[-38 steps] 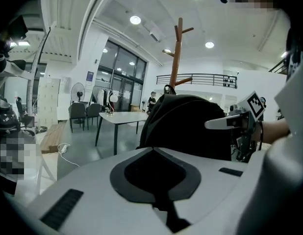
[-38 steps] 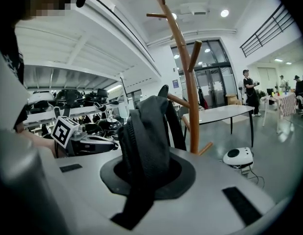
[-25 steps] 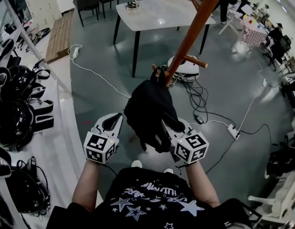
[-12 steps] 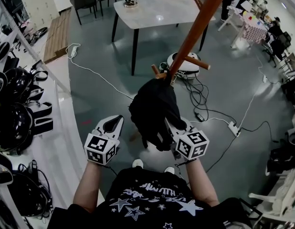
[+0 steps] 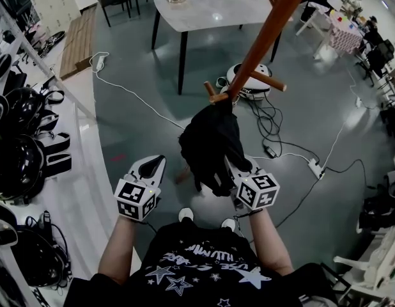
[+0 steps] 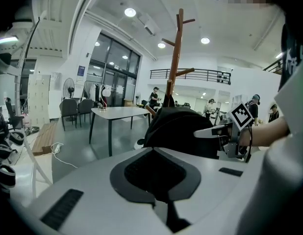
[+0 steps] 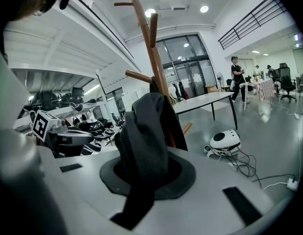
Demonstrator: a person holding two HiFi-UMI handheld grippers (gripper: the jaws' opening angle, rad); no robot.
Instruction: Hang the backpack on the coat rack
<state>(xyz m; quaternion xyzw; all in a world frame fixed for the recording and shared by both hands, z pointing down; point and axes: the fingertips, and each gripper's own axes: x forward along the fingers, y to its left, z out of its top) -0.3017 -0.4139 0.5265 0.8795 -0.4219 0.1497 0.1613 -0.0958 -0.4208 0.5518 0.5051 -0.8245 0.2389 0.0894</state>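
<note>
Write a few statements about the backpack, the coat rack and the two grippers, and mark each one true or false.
1. The right gripper grips the black backpack. True.
2. The left gripper also holds the backpack. False: it is shut on nothing, beside the backpack.
3. The backpack is far from the coat rack. False: its top hangs at a peg of the rack.
4. A white table stands beyond the coat rack. True.

The backpack [image 5: 209, 142] hides the right tool's [image 5: 240, 170] tips from the head view, which crops the coat rack [image 5: 266, 38].
</note>
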